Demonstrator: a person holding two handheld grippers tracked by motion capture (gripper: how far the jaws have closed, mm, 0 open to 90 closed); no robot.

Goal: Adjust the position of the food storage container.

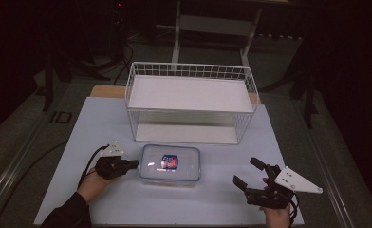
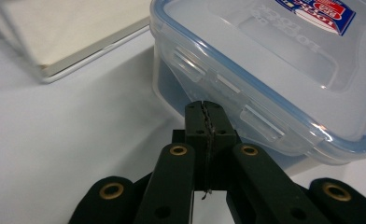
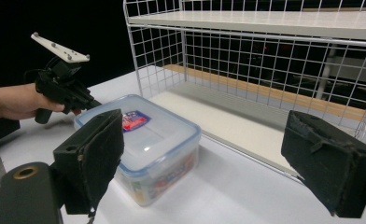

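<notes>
On the white table, a wire rack stands behind a clear lidded container. From above, the right gripper gapes wide, holding nothing; up close, the left gripper is pressed closed against the container's side latch.

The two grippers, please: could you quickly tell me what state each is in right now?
Left gripper: closed on nothing, its tip at the side latch of the lidded plastic container.
Right gripper: open, holding nothing, away from the container.
</notes>
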